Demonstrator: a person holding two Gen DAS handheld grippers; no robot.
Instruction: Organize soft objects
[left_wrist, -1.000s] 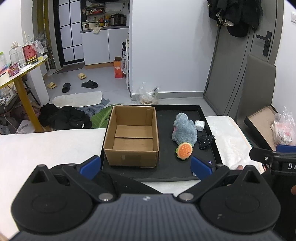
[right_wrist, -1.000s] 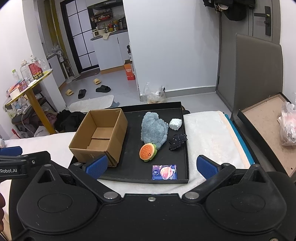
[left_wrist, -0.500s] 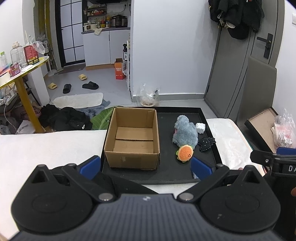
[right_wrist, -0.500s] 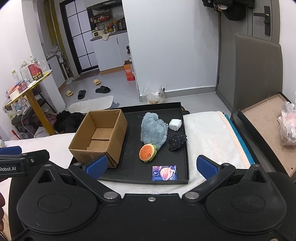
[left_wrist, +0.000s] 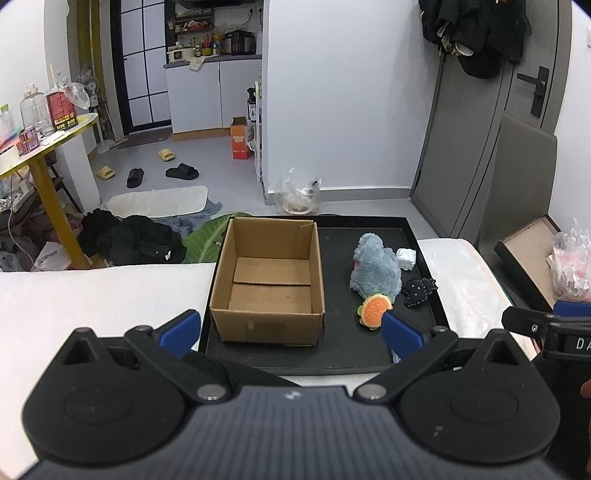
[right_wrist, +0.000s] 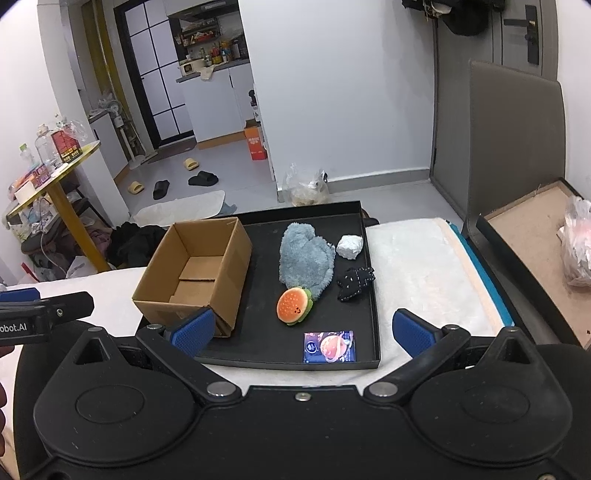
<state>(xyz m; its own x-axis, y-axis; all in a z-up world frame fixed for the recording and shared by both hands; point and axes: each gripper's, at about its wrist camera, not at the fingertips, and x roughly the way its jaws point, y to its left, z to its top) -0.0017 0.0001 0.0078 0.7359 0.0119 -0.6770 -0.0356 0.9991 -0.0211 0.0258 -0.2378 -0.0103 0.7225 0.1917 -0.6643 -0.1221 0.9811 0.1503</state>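
Observation:
An open, empty cardboard box (left_wrist: 271, 282) (right_wrist: 195, 271) stands on the left of a black tray (left_wrist: 369, 350) (right_wrist: 266, 236). To its right lie a grey-blue plush (left_wrist: 375, 264) (right_wrist: 304, 260), a small burger plush (left_wrist: 373, 310) (right_wrist: 294, 304), a black fabric piece (left_wrist: 419, 290) (right_wrist: 354, 282), a white lump (left_wrist: 405, 257) (right_wrist: 349, 246) and a blue packet (right_wrist: 328, 346). My left gripper (left_wrist: 290, 332) is open and empty before the tray's near edge. My right gripper (right_wrist: 303, 330) is open and empty, above the tray's near edge.
The tray rests on a white padded surface (left_wrist: 92, 299) (right_wrist: 413, 258). A brown framed board (right_wrist: 535, 254) and a plastic bag (right_wrist: 576, 247) lie to the right. A yellow table (left_wrist: 44, 147) and clothes on the floor (left_wrist: 133, 240) are beyond on the left.
The view from my left gripper has shifted slightly, with the box and toys sitting a little lower and nearer. My right gripper has barely moved. Both stay open.

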